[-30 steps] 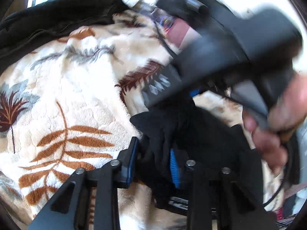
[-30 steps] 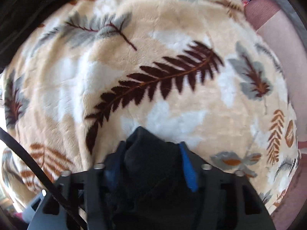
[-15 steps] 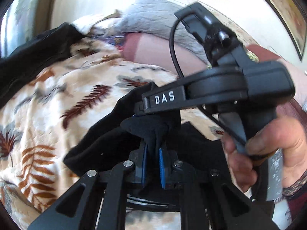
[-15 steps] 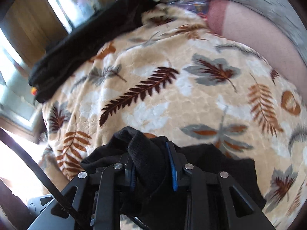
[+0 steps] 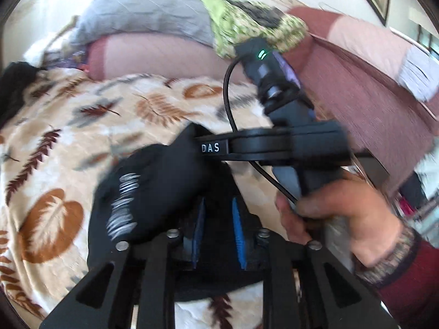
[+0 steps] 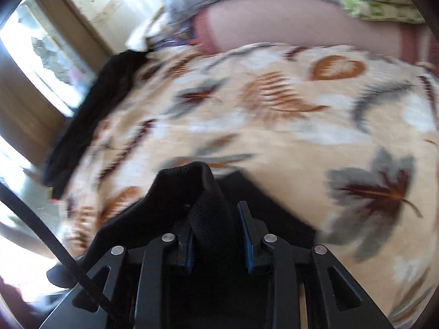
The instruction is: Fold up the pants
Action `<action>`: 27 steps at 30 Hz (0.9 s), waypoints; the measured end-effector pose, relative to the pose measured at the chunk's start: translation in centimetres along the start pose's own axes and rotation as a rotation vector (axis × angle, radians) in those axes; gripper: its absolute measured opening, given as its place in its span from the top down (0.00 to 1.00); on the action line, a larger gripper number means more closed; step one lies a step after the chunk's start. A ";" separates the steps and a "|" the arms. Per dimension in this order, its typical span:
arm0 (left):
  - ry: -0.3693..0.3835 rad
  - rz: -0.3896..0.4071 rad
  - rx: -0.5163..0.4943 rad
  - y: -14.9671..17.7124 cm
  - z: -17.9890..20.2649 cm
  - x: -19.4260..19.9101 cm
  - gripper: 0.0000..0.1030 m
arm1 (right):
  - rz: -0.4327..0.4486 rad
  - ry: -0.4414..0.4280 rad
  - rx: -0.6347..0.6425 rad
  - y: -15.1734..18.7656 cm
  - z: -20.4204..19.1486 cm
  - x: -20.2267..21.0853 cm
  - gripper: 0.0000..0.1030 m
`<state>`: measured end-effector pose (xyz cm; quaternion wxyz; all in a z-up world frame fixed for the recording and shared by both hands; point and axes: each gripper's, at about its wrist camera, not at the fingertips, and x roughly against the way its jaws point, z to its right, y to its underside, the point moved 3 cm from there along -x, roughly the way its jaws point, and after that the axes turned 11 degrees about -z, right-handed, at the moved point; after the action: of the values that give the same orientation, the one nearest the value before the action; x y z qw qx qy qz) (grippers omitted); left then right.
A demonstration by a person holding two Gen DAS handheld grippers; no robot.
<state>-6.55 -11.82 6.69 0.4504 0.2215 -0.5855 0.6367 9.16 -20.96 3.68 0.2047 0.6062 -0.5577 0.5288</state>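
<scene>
The black pants, with a white print on one fold, are bunched up over the leaf-print blanket. My left gripper is opening. Dark cloth lies in the gap, but the blue pads stand apart from it. A person's hand holds my right gripper, whose tips are buried in the raised fold. In the right wrist view my right gripper is easing open slightly, while a thick fold of the pants still fills the gap and touches both pads.
A grey pillow and a green patterned pillow lie at the head of the bed on a pink and maroon sheet. Another black garment lies along the blanket's left edge by a window.
Both grippers have swung across the blanket toward the pillows, carrying the pants. The left pads, pinched tight half a second ago, now stand wider apart.
</scene>
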 end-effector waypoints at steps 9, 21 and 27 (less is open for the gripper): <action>-0.034 -0.038 0.015 1.9 -3.2 2.1 0.56 | 0.173 0.073 -0.202 3.9 8.3 2.5 0.47; 0.125 -0.032 0.073 2.1 -4.6 5.2 0.47 | 0.260 -0.363 -0.203 6.4 4.2 4.4 0.45; 0.101 -0.027 0.082 2.6 -5.4 6.4 0.44 | 0.173 -0.491 -0.196 7.1 1.2 2.4 0.31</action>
<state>-10.57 -4.43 9.28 0.4783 0.2151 -0.5325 0.6644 2.93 -25.14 2.89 0.0751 0.6435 -0.6890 0.3249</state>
